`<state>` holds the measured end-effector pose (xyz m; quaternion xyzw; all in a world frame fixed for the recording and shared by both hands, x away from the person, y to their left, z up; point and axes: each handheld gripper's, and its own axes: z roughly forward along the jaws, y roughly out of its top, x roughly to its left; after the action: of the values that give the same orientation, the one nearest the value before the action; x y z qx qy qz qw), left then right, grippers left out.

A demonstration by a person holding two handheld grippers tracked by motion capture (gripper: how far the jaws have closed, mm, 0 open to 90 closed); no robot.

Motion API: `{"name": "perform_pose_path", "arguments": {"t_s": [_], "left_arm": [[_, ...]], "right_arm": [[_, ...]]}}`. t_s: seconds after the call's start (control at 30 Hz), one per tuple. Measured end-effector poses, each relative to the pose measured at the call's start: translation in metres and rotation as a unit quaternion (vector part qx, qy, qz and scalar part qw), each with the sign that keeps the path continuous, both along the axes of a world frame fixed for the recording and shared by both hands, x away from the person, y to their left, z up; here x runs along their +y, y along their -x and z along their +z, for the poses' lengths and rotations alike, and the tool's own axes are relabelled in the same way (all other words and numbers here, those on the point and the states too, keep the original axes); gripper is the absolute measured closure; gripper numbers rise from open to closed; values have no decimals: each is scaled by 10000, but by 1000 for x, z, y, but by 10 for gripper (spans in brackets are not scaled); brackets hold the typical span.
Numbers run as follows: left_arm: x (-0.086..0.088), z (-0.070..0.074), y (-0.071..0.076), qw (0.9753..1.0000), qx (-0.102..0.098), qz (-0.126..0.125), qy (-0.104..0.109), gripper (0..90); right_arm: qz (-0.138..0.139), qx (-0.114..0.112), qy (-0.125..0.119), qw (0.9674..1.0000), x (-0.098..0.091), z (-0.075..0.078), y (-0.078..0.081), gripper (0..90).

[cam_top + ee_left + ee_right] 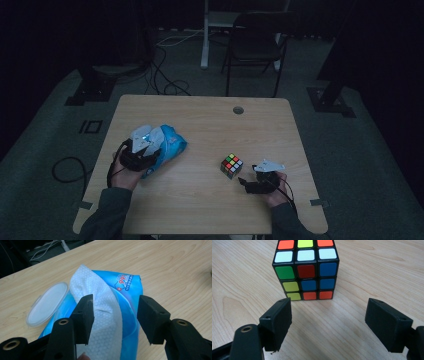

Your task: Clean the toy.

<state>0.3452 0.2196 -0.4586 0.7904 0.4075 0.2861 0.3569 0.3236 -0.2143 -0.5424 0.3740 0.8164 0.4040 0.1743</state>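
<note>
While left tongs [115, 317] gape over wipes pack [127, 290] — right tongs [328, 325] gape before cube [305, 270].

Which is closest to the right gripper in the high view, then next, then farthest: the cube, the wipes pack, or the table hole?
From the right gripper:
1. Cube, just ahead and slightly left of its jaws.
2. Table hole, near the far edge.
3. Wipes pack, across the table at the left gripper.
</note>
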Motion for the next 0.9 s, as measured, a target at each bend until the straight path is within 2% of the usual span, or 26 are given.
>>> {"name": "perform_pose_path", "arguments": {"t_s": [0.33,0.4,0.6,0.63,0.73,0.8,0.83,0.9], "left_arm": [[1,-5,-7,9999,-16,-78,-128,445],[-1,-8,-11,9996,15,-6,-294,444],[-3,-17,-24,9980,238,152,-573,467],[-4,-18,-26,9976,268,187,-616,489],[-3,-17,-28,9980,340,140,-507,612],[-5,-14,-28,9982,299,203,-474,703],[-4,-13,-28,9982,304,210,-471,715],[-3,-11,-30,9974,319,291,-571,791]], "right_arm": [[-8,18,7,10000,-1,-2,-1,219],[-7,39,6,10000,-1,-2,-1,218],[4,41,20,10000,0,-3,-2,219],[6,40,22,10000,0,-3,-2,219],[4,42,28,10000,0,-3,-2,219],[-4,45,27,10000,0,-4,-2,219],[0,42,33,10000,0,-4,-2,219],[1,42,32,10000,1,-4,-2,220]]}}
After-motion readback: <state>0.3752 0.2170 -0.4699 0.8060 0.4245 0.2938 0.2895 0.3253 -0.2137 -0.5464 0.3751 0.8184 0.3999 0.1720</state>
